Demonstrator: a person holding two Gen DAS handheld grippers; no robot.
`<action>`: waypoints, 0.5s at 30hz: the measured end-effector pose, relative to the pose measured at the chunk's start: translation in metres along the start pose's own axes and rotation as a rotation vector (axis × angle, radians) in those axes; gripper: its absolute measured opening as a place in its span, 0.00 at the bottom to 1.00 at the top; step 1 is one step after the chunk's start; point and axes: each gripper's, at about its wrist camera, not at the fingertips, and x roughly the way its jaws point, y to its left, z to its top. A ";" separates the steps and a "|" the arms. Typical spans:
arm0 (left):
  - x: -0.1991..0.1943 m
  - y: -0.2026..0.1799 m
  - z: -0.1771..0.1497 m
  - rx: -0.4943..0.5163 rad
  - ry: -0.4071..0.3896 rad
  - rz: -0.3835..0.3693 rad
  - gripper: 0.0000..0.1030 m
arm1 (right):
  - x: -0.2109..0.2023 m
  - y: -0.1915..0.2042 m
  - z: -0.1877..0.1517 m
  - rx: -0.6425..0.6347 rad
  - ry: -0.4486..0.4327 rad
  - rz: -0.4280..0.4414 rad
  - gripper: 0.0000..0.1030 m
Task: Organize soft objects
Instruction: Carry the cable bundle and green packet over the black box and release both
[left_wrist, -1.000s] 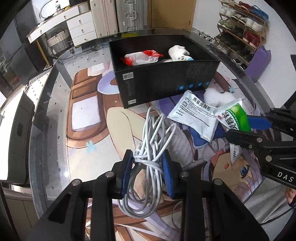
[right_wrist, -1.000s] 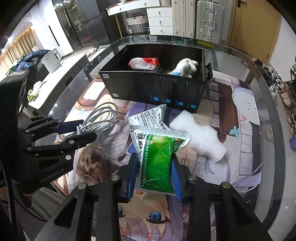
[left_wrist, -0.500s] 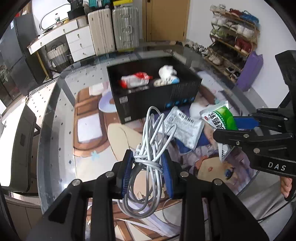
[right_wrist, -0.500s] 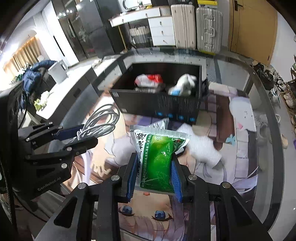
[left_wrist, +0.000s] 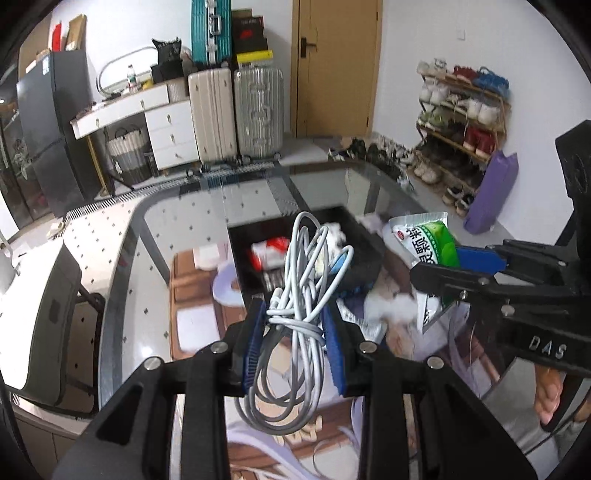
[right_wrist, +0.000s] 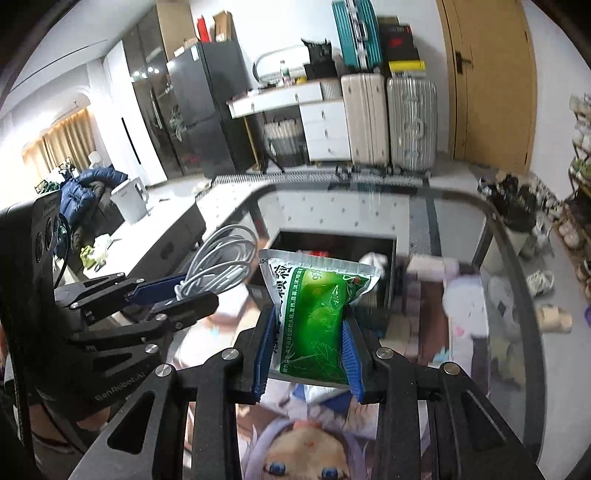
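Observation:
My left gripper (left_wrist: 294, 334) is shut on a bundle of white cable (left_wrist: 295, 317) and holds it high above the table; it also shows in the right wrist view (right_wrist: 173, 291). My right gripper (right_wrist: 307, 350) is shut on a green and silver pouch (right_wrist: 314, 325), also lifted; the pouch shows in the left wrist view (left_wrist: 428, 247). The black box (left_wrist: 365, 254) lies ahead below both, with a red and white packet (left_wrist: 269, 251) and a white plush toy inside. The box shows in the right wrist view (right_wrist: 332, 240).
A white foam piece (left_wrist: 391, 306) and a white sachet lie on the glass table with the anime mat (right_wrist: 295, 454), near the box. Suitcases (left_wrist: 236, 110), drawers and a shoe rack (left_wrist: 461, 122) stand beyond the table.
Both grippers have risen well above the table and tilted up, carrying the cable and the pouch. The box now looks smaller and lower in both views.

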 end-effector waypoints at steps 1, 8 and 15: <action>0.000 0.001 0.003 -0.003 -0.014 0.005 0.29 | -0.001 0.002 0.004 -0.008 -0.011 -0.009 0.33; 0.006 0.013 0.027 -0.033 -0.131 0.048 0.29 | 0.003 0.007 0.031 -0.044 -0.109 -0.064 0.33; 0.034 0.027 0.041 -0.089 -0.148 0.037 0.29 | 0.031 -0.010 0.051 -0.014 -0.118 -0.065 0.33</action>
